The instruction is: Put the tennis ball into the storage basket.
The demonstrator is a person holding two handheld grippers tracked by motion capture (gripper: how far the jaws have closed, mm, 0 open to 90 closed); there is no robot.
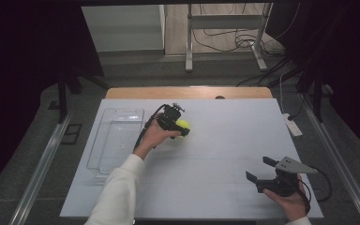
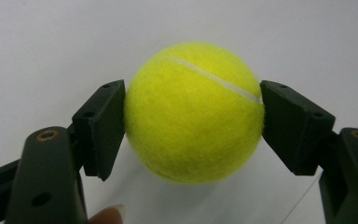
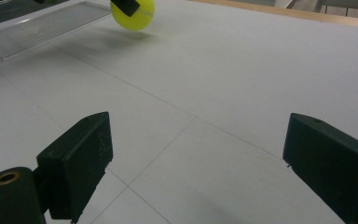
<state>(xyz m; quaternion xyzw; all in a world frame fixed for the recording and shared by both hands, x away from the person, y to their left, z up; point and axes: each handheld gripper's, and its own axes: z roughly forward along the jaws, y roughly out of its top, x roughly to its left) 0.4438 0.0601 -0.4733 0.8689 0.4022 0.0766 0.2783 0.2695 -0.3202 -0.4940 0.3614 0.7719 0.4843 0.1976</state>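
Black, blocky right gripper (image 1: pixel 258 172) at 5 o'clock on the table (image 1: pixel 225 140), jaws spread wide, holding nothing. Farther in, near centre: left gripper (image 2: pixel 193 119) clamped on fuzzy yellow tennis ball (image 2: pixel 193 112), matte pads (image 2: pixel 105 123) pressing both flanks, white seam curving across the top. Ball apparently lifted just clear of the smooth white surface, judging by the shadow beneath. Pick-up done; probably left to do: carry toward the clear ribbed plastic tray (image 1: pixel 117 138) at 9 o'clock, then release.

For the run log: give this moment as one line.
left hand-held gripper: shut on tennis ball | right hand-held gripper: open, nothing between jaws | clear tray: left on table
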